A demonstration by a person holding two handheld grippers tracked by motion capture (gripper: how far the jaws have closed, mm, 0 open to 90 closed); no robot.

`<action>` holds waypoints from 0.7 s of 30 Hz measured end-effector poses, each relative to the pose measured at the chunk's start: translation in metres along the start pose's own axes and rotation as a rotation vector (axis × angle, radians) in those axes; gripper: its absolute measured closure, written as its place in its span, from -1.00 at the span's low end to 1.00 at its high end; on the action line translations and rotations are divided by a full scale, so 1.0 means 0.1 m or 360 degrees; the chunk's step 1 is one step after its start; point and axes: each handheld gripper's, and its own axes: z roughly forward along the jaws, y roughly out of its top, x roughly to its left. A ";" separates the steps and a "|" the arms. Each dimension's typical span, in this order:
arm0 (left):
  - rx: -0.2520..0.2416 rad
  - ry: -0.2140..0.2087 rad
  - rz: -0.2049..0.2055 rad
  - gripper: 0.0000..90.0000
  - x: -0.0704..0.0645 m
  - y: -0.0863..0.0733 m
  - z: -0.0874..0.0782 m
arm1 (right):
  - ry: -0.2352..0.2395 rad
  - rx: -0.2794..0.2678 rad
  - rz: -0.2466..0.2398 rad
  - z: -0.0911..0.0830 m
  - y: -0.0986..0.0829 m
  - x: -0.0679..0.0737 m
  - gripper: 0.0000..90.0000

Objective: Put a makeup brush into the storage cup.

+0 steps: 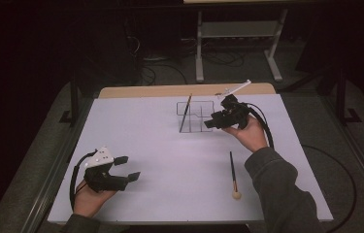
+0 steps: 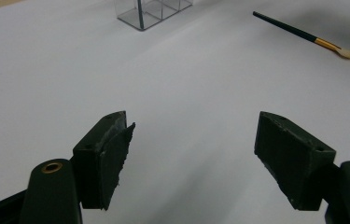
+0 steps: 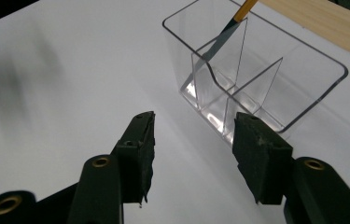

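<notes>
Nearest, the left tool (image 1: pixel 127 168) hovers low over the white desk (image 1: pixel 170 160), jaws wide and empty. Ahead to its right lies a brush (image 2: pixel 303 34). The right tool (image 3: pixel 191 140), also wide and empty, faces a clear organizer (image 3: pixel 303 88) holding another brush (image 3: pixel 231 23).

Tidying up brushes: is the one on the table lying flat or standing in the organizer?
Lying flat. The brush rests on the white table, outside the clear organizer.

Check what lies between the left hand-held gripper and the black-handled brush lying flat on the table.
Nothing: between the left hand-held gripper and the black-handled brush with the pale tip lies bare white tabletop, seen in the high view and the left gripper view.
</notes>
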 end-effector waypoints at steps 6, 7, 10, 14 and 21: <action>0.0001 0.0001 -0.0011 -0.43 0.00 0.00 0.01 | 0.0005 0.0008 0.0011 -0.05 -0.08 0.03 -0.02; 0.0004 0.0002 -0.0003 -0.43 0.00 0.00 0.01 | 0.0006 0.0011 0.0026 -0.06 -0.09 0.04 -0.02; -0.0005 0.0000 -0.0001 -0.43 0.00 0.01 0.00 | -0.0004 0.0012 0.0016 -0.08 -0.14 0.06 -0.04; -0.0009 -0.0003 0.0005 -0.43 -0.01 0.02 0.00 | -0.0005 0.0001 0.0015 -0.13 -0.18 0.08 -0.05; -0.0006 -0.0002 0.0013 -0.43 -0.02 0.03 0.00 | -0.0011 -0.0002 0.0014 -0.18 -0.23 0.10 -0.07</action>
